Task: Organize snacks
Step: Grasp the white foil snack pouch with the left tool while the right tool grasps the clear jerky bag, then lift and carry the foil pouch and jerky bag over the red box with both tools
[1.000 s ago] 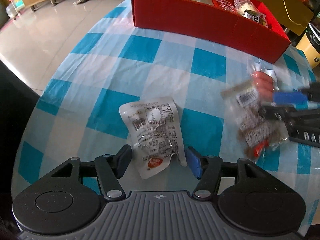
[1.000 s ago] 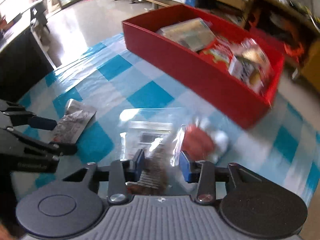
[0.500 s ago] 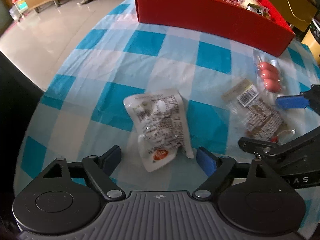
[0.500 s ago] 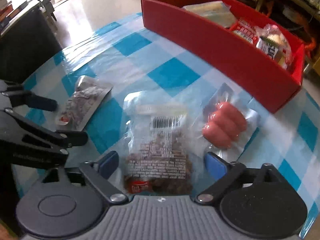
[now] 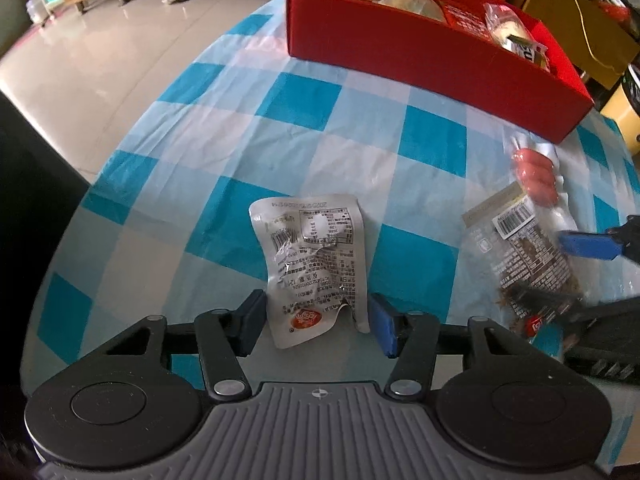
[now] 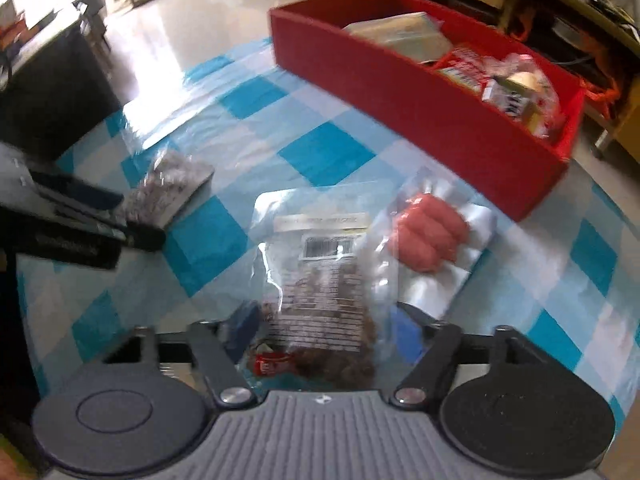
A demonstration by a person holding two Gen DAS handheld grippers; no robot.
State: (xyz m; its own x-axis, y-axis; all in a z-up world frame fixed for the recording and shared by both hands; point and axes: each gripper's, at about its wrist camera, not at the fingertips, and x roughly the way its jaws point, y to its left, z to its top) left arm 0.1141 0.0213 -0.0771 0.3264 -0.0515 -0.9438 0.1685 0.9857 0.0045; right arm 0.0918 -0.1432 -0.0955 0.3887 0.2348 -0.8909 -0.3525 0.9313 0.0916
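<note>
**Blue-check tablecloth, three snack packs out, red box at the back**

Left wrist view first. The blue and white checked tablecloth (image 5: 304, 128) has a silver foil pouch (image 5: 316, 264) lying flat on it, printed side up with a little red logo at the near end. The left gripper (image 5: 316, 322) sits low right at that near end, one blue pad on each side of the pouch, jaws spread about as wide as the pouch. They look just beside its edges, but I can't tell if they're actually pinching it. Off to the right is a clear bag of dark brown snack (image 5: 524, 256) with a barcode label, and just past it a sealed pack of pink sausages (image 5: 536, 176). The red box (image 5: 432, 60) stands at the far side of the table with several packets already in it.

Right wrist view, a bit blurry. The right gripper (image 6: 324, 330) is down over the near end of the brown snack bag (image 6: 320, 280), pads (image 6: 404, 332) on either side, jaws parted and not visibly squeezing it. The sausage pack (image 6: 430, 238) lies right beside that bag on its right, overlapping its edge. The foil pouch (image 6: 168, 188) is over on the left with the other gripper at it. Red box (image 6: 420, 120) is further back, well apart from the loose packs.
</note>
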